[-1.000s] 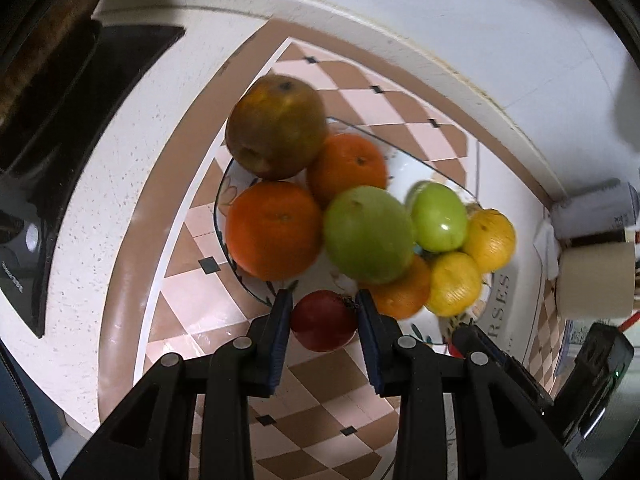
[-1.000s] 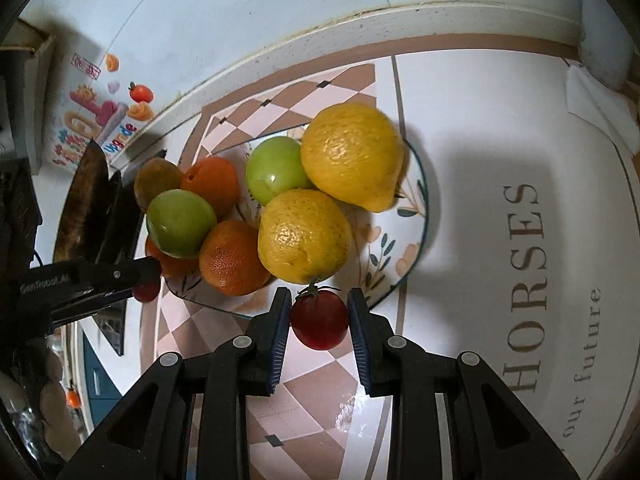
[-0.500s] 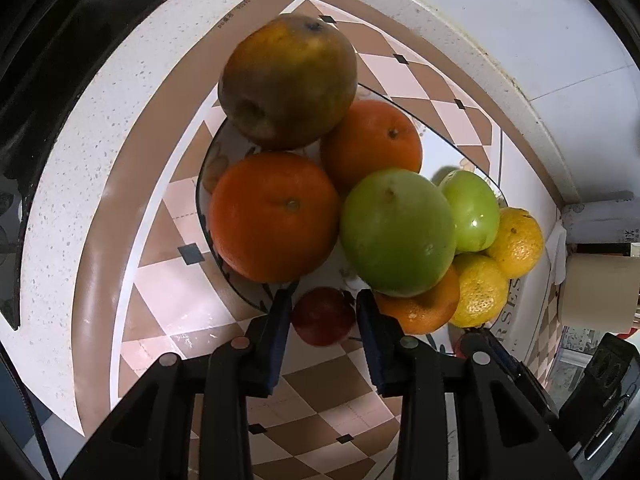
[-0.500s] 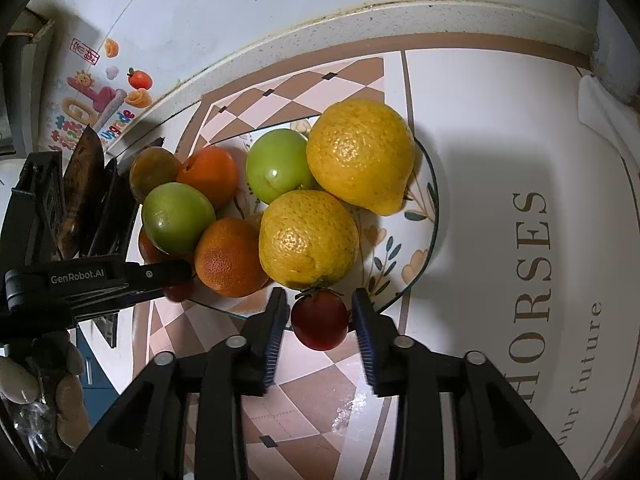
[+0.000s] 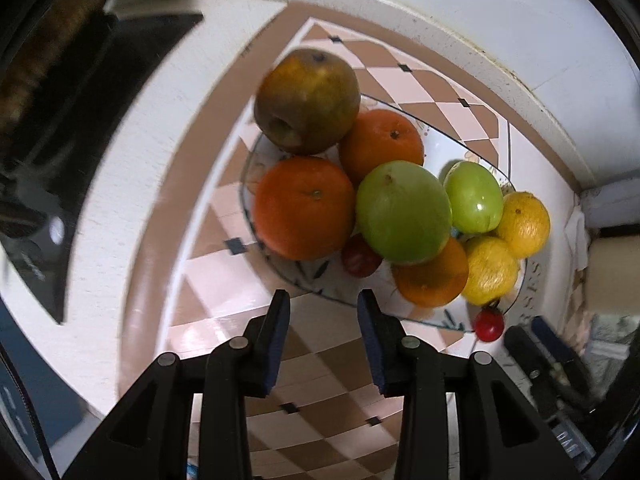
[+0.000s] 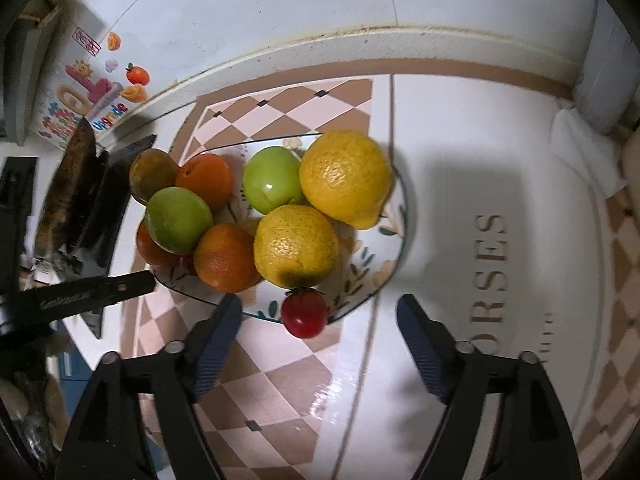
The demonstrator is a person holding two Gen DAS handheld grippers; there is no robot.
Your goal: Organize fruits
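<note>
The left gripper (image 5: pixel 323 312) is released and empty just short of the plate (image 5: pixel 486 320), where a cherry tomato (image 5: pixel 360 258) sits under the green apple (image 5: pixel 404 212). The right gripper (image 6: pixel 318 320) gapes wide around another cherry tomato (image 6: pixel 304 314) at the plate's near rim.

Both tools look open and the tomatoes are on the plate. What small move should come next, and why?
Probably draw the right tool straight back. Its jaws stand wide, and the red tomato sits free at the plate rim, so a sideways move might knock it off.
</note>
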